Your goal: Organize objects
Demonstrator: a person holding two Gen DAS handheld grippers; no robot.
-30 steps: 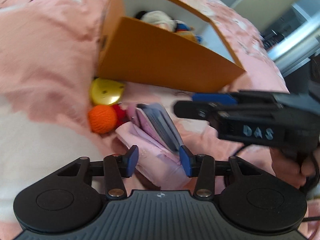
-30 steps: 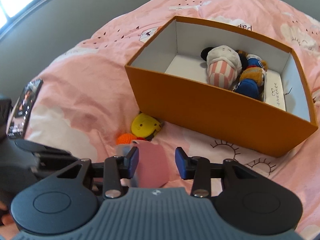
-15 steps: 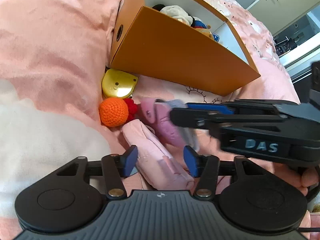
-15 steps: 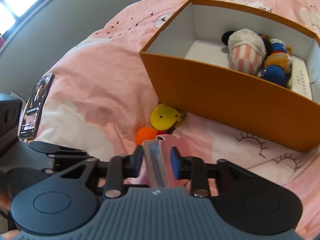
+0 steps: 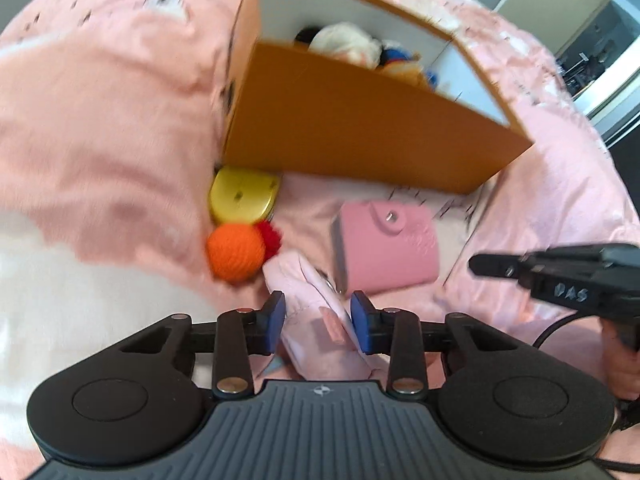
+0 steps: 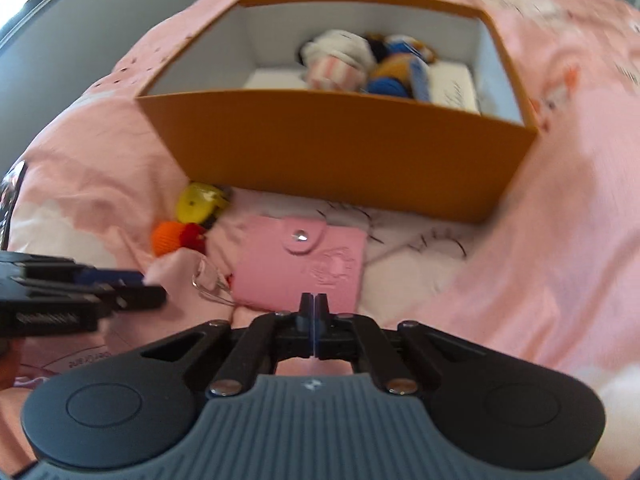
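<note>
Left gripper [image 5: 316, 326], jaws just narrowed, is clamped on a pale pink pouch [image 5: 316, 312]; right gripper [image 6: 313, 312] is shut and empty. A pink wallet [image 6: 304, 266] lies on the bed [image 6: 560, 240] just ahead of the shut tips, before the orange box [image 6: 340, 152]. Judged next: pouch lifted over the box wall and released inside.

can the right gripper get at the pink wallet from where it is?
Probably yes. The wallet lies flat on the bedspread just ahead of the right gripper, nothing between, but its jaws are shut and must open first.
</note>
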